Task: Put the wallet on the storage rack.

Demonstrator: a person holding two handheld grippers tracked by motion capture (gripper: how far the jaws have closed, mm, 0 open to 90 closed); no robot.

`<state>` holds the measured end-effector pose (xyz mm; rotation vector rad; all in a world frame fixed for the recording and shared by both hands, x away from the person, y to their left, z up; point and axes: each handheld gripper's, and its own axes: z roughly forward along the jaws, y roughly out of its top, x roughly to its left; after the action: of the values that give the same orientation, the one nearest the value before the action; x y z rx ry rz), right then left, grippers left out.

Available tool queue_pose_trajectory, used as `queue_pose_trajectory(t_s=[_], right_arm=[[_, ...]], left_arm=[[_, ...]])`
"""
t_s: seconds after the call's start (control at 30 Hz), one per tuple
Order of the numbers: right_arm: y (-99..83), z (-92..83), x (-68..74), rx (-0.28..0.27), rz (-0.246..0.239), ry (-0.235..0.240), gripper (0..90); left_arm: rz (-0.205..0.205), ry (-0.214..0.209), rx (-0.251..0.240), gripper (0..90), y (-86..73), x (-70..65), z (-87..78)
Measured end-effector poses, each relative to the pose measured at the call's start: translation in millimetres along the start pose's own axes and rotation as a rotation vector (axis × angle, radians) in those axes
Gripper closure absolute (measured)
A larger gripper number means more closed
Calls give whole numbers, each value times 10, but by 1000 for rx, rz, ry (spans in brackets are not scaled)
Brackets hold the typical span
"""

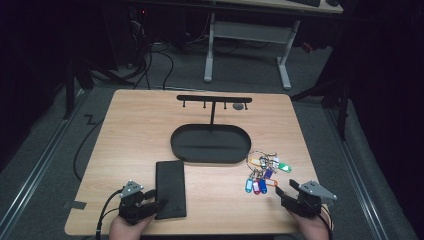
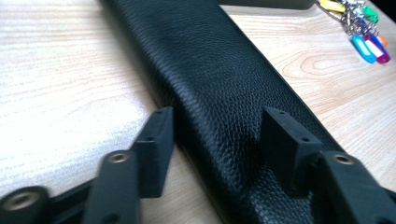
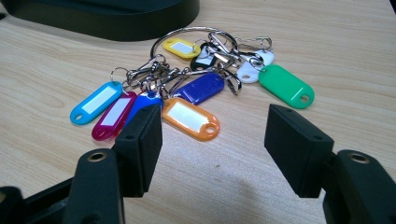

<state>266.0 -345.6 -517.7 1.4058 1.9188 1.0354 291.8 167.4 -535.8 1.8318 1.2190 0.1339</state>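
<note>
A long black leather case (image 1: pixel 170 189) lies flat near the table's front edge, left of centre. My left gripper (image 1: pixel 152 200) is open at its near end. In the left gripper view the case (image 2: pixel 219 70) runs between the two jaws, one at each of its long edges. A big ring of coloured key tags (image 1: pixel 262 172) lies right of centre. My right gripper (image 1: pixel 286 189) is open just short of it. In the right gripper view the key tags (image 3: pixel 196 88) lie beyond the open right gripper (image 3: pixel 212 135), the orange tag nearest.
A black stand rises at the middle of the table: an oval tray (image 1: pixel 210 145), whose rim (image 3: pixel 116 18) lies behind the tags, and a hook rail (image 1: pixel 214 99) on a post. A small grey thing (image 1: pixel 239 106) hangs under the rail's right end. Bare wood surrounds the case.
</note>
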Motion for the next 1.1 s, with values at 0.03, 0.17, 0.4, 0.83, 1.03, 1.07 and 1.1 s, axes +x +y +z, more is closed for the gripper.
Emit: queue_pose_trajectory(t_s=[0.03,0.17,0.4,0.83,1.03,1.07,1.1], right_arm=[[-1,0,0,1,0,0,372],[1,2,2,1,1,1,371],[0,-1,-3,2,4,0,371],[-7,-16,-23,-2,6,2,371],[-5,-10,-23,0,6,4,371],[-4,-10,-23,0,4,4,371],[-4,-10,-23,0,4,4,371]], left_arm=[[0,0,0,508,0,0,0],[29,-2,-15,615,-10,-10,-27],[104,36,-35,763,-12,-48,-65],[169,101,-39,788,27,9,-131],[164,134,-43,806,12,68,-185],[162,129,-52,794,12,59,-198],[162,129,-52,771,12,59,-198]])
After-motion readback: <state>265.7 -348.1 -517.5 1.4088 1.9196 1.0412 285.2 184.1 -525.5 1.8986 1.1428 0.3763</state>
